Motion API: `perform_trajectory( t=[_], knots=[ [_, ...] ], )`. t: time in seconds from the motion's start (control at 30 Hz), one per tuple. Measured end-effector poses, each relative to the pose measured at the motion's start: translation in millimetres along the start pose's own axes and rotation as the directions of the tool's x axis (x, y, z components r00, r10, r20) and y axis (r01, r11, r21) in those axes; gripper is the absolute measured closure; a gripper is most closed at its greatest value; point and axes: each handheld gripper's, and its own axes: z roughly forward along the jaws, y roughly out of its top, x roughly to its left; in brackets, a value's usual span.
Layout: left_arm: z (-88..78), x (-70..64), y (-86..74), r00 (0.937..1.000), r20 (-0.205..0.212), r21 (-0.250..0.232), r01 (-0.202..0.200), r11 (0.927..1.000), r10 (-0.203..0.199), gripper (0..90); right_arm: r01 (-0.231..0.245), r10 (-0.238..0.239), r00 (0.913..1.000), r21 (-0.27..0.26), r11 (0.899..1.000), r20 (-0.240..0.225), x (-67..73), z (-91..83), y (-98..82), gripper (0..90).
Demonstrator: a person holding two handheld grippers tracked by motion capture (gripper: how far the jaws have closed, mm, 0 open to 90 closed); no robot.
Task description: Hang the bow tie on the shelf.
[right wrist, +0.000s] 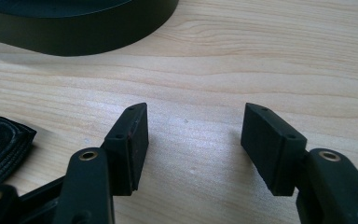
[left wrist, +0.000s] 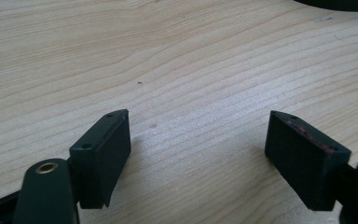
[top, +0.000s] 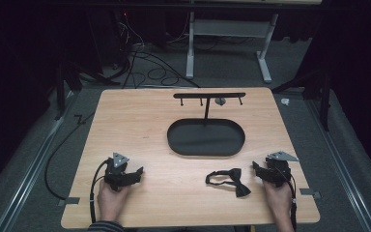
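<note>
A black bow tie [top: 227, 180] with its strap looped lies on the wooden table [top: 145, 125] near the front right. Its satin edge [right wrist: 0, 144] shows at the left of the right gripper view. My right gripper [top: 257, 168] rests on the table just right of the bow tie, open, nothing between its jaws [right wrist: 195, 140]. My left gripper [top: 138, 172] rests at the front left, open and empty [left wrist: 198, 140]. A black oval tray [top: 206, 137] sits mid-table with a thin T-shaped hanger stand [top: 208, 96] rising from its far side.
The tray's wall [right wrist: 74, 28] lies ahead of the right gripper. Cables [top: 72, 159] trail off the table's left side. A desk frame [top: 227, 43] and loose cables stand on the floor beyond the far edge.
</note>
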Motion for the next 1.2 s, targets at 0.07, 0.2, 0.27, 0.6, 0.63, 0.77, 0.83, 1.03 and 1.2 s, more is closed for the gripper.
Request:
perform_trajectory(
  t=[0.07,0.2,0.27,0.6,0.63,0.77,0.83,1.03,1.2],
  knots=[
    [0.0,0.0,0.0,1.0,0.0,0.0,0.0,1.0,0.0,22.9,0.0,0.0,1.0,0.0,1.0,0.0,0.0,0.0,0.0,42.8],
    [0.0,0.0,0.0,1.0,0.0,0.0,0.0,1.0,0.0,22.9,0.0,0.0,1.0,0.0,1.0,0.0,0.0,0.0,0.0,42.8],
    [0.0,0.0,0.0,1.0,0.0,0.0,0.0,1.0,0.0,22.9,0.0,0.0,1.0,0.0,1.0,0.0,0.0,0.0,0.0,42.8],
    [0.0,0.0,0.0,1.0,0.0,0.0,0.0,1.0,0.0,22.8,0.005,-0.005,1.0,-0.002,1.0,-0.007,-1.2,0.2,0.2,42.4],
    [0.0,0.0,0.0,1.0,0.0,0.0,0.0,1.0,0.0,22.8,0.003,-0.003,1.0,-0.001,1.0,-0.006,-0.8,0.2,0.1,42.4],
    [0.1,-0.1,0.0,1.0,0.0,-0.001,0.001,1.0,-0.001,22.8,0.004,-0.004,1.0,0.0,1.0,-0.007,-0.6,0.2,0.3,42.4],
    [0.0,0.0,0.1,1.0,0.0,0.0,0.0,1.0,0.0,22.8,0.005,-0.005,1.0,0.001,1.0,-0.008,-0.8,0.3,0.4,42.3],
    [0.0,-0.1,0.1,1.0,-0.001,0.0,0.0,1.0,0.0,22.9,0.007,-0.007,0.9999,0.0,1.0,-0.007,-0.9,0.4,0.5,42.6],
    [0.2,0.1,0.3,1.0,-0.001,0.001,0.0,1.0,0.0,22.9,-0.005,0.005,0.9999,-0.004,1.0,-0.013,-2.7,0.5,0.8,43.8]
  ],
)
